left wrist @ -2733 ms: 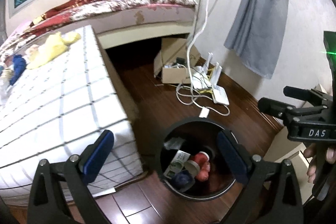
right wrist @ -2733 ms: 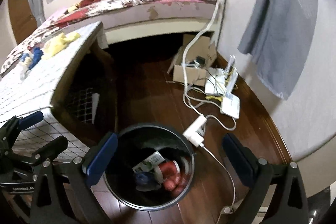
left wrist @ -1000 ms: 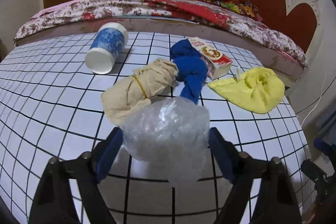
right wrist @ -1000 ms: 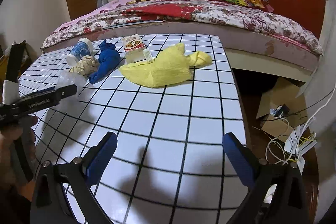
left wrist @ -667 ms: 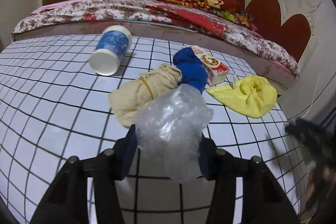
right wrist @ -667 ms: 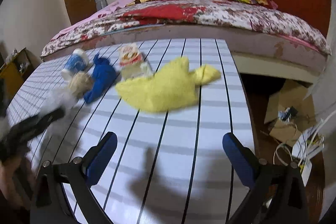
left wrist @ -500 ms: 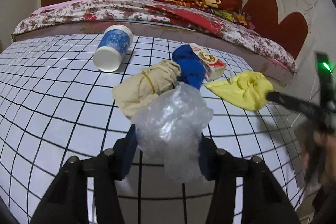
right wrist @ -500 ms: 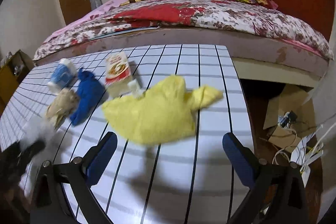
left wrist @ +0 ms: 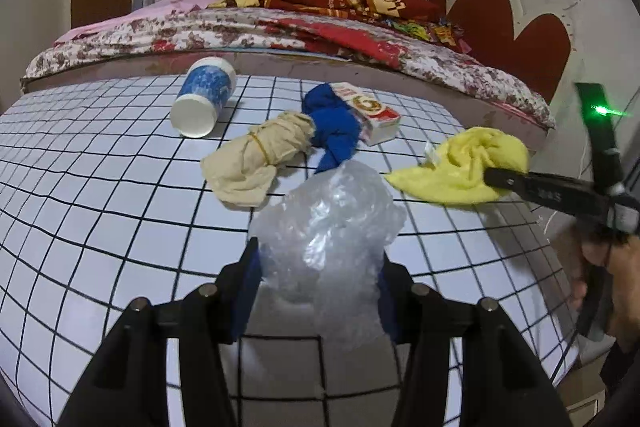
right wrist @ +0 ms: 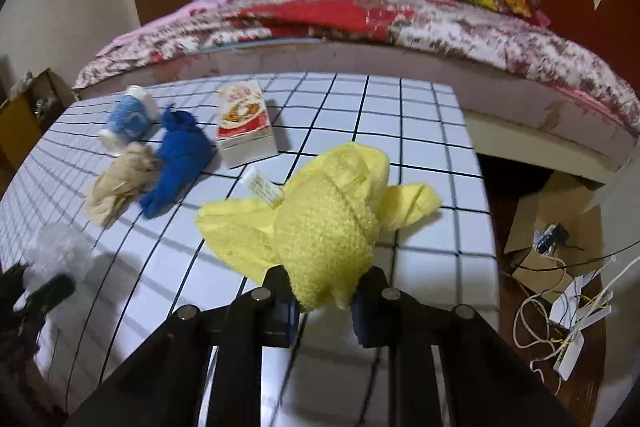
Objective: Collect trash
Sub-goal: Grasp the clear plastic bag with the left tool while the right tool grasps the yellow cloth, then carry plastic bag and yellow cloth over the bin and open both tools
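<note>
The left gripper (left wrist: 318,291) is clamping a crumpled clear plastic wad (left wrist: 326,227) above the gridded table (left wrist: 100,187). Near the table's right edge, the right gripper (right wrist: 323,311) is pinching the yellow cloth (right wrist: 328,223), beside the carton (right wrist: 244,119).

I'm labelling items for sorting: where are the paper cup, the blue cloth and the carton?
paper cup (left wrist: 202,101), left wrist view, on its blue printed side.
blue cloth (left wrist: 334,129), left wrist view, on the knotted middle.
carton (right wrist: 244,121), right wrist view, on its printed top face.

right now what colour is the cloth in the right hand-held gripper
Yellow: the cloth between the right hand-held gripper pads shows best in the right wrist view.
</note>
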`<act>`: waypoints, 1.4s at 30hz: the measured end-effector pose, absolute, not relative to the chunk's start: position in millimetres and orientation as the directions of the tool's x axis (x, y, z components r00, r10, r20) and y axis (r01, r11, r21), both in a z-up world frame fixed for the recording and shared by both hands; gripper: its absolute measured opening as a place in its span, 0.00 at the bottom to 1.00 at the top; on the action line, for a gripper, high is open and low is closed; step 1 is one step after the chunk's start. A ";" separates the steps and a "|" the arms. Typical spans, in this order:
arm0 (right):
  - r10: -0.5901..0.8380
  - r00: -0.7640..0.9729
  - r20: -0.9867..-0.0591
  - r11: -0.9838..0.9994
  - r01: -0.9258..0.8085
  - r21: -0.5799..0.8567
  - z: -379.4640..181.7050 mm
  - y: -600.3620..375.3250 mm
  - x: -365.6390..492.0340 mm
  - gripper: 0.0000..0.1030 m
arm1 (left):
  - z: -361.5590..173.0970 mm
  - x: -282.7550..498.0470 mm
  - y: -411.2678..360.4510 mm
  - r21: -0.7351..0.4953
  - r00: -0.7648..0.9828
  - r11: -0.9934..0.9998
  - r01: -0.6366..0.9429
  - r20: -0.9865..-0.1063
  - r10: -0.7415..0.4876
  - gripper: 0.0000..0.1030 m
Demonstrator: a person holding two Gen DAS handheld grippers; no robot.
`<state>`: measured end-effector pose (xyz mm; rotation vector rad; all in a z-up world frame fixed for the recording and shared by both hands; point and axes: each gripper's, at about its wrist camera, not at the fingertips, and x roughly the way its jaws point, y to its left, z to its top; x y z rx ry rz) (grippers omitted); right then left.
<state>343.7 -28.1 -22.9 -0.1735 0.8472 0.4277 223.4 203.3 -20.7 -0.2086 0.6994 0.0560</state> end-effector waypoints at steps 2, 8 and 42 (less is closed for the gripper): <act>0.313 0.600 -0.736 0.897 -0.441 0.022 -11.4 -41.4 321.1 0.20 | -18.1 217.4 195.3 -0.170 0.771 0.980 -0.105 -0.636 -0.028 0.51; 0.335 0.640 -0.692 0.901 -0.432 0.038 18.5 -73.0 277.9 0.20 | -11.8 199.4 163.8 -0.169 0.779 0.984 -0.051 -0.624 -0.066 0.51; 0.199 0.723 -0.662 0.976 -0.209 0.066 29.8 -274.0 129.6 0.20 | 4.9 136.6 -14.2 -0.129 0.750 0.965 0.229 -0.609 -0.260 0.51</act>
